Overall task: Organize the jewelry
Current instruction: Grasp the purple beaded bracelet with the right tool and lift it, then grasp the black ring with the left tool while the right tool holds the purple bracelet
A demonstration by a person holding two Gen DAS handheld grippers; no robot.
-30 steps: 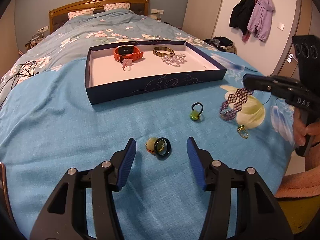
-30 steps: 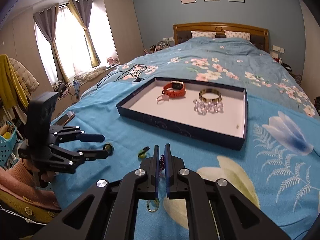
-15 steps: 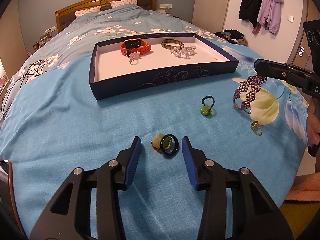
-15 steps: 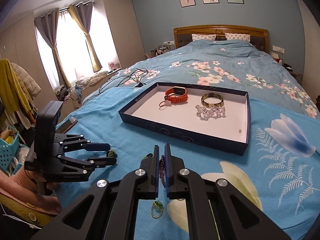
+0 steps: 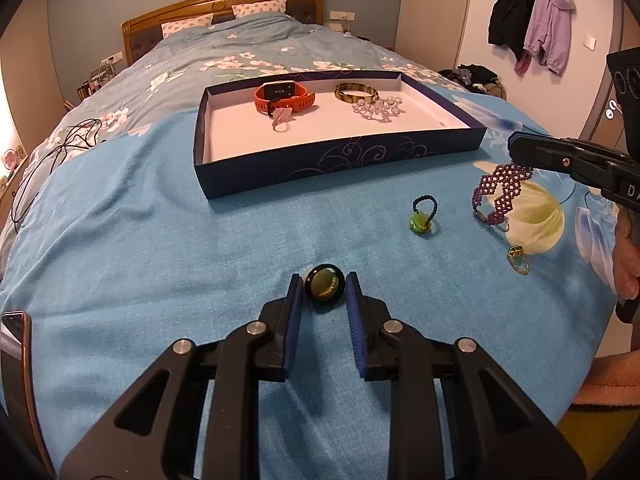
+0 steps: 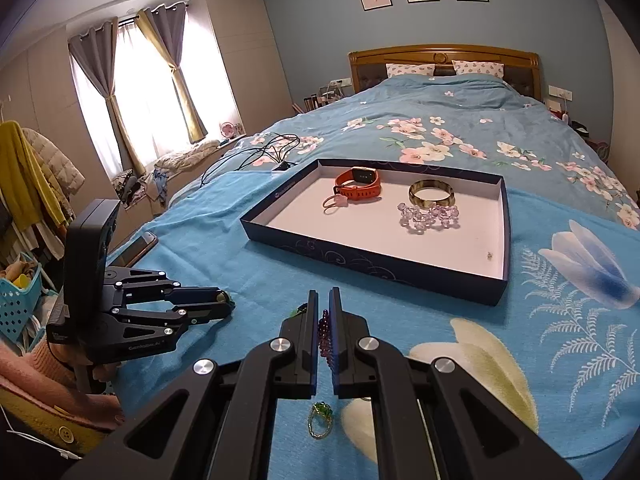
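Observation:
A dark blue tray [image 5: 340, 168] on the bed holds an orange watch [image 5: 285, 96], a tortoise bangle [image 5: 356, 93], a clear bead bracelet [image 5: 376, 109] and a pink ring [image 5: 281, 119]. My left gripper [image 5: 323, 292] is part open around a black and green ring [image 5: 324, 289] lying on the blanket; touching or not, I cannot tell. My right gripper [image 6: 323, 308] is shut on a purple beaded bracelet [image 5: 500, 192], which hangs above the blanket. A green bead ring [image 5: 422, 218] and a gold ring [image 5: 517, 258] lie nearby.
A phone [image 5: 16, 328] lies at the left edge of the blanket. Black cables [image 5: 60, 148] lie on the bed to the left of the tray. The bed edge runs close on the right.
My left gripper moved forward and its fingers narrowed around the black and green ring. My right gripper lifted the purple bracelet slightly and moved toward the tray.

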